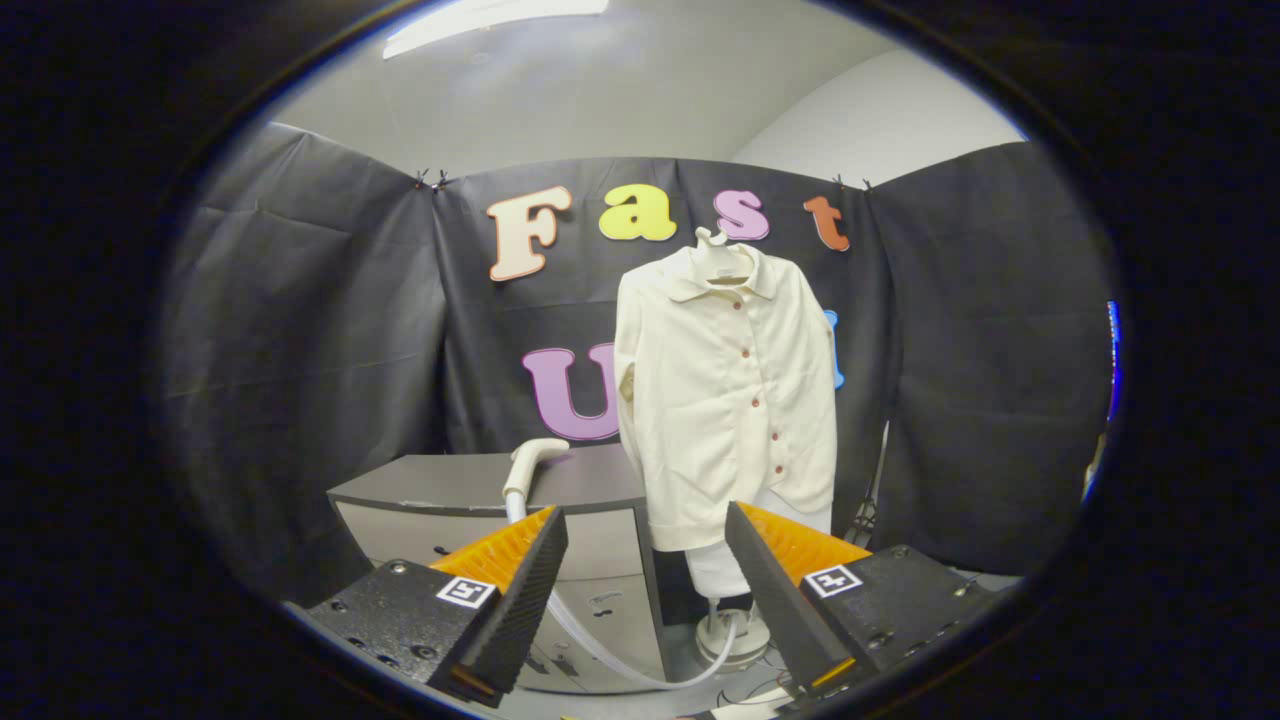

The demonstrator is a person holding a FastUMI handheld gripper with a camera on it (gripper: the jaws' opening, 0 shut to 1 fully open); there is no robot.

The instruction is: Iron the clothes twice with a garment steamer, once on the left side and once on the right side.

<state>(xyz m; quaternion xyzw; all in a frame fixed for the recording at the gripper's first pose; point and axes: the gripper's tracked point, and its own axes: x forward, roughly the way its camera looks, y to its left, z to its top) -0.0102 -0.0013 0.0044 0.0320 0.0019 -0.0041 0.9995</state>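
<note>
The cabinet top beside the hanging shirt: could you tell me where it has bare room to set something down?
The cabinet top is bare left of the steamer head. Its right end is crowded by the steamer head and the shirt hanging alongside. The open gripper holds nothing.

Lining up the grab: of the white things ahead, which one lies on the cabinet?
The steamer head, on the grey cabinet just beyond the open tongs; its hose runs down to the base. The cream shirt hangs alongside.
</note>
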